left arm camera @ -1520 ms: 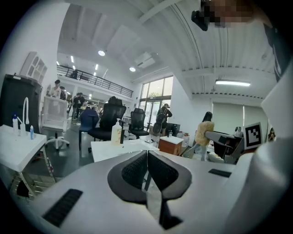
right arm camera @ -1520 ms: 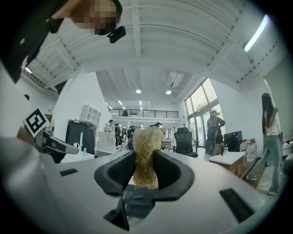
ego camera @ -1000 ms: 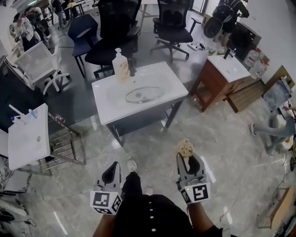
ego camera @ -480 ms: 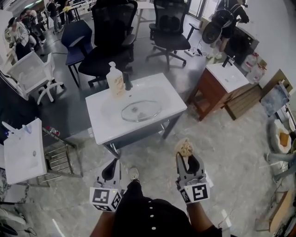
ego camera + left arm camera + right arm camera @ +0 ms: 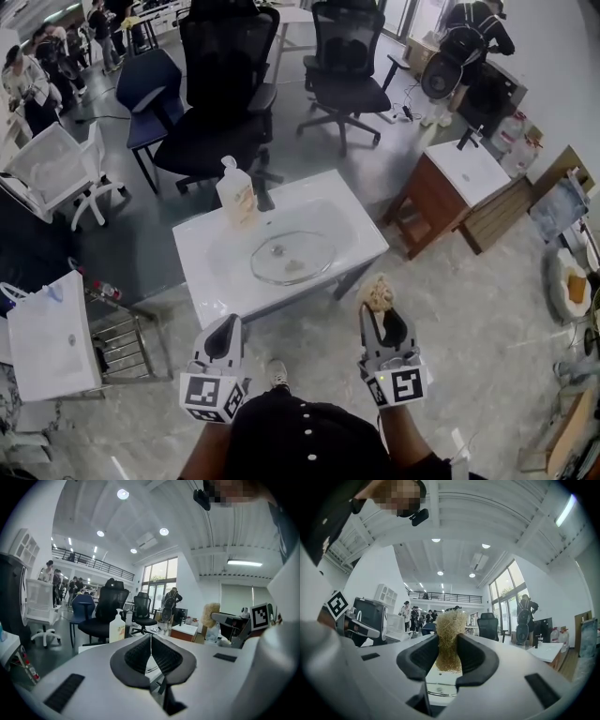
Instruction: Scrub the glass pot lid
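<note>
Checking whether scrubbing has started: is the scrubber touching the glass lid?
Apart. Head view shows white sink top between the scrubber and the glass lid.

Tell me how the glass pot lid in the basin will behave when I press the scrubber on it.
Likely rigid but breakable: the glass pot lid is clear glass. It lies in the curved white basin with nothing holding it, so it may well slide or rock under pressure. The fibrous scrubber looks soft, so it should give first.
</note>
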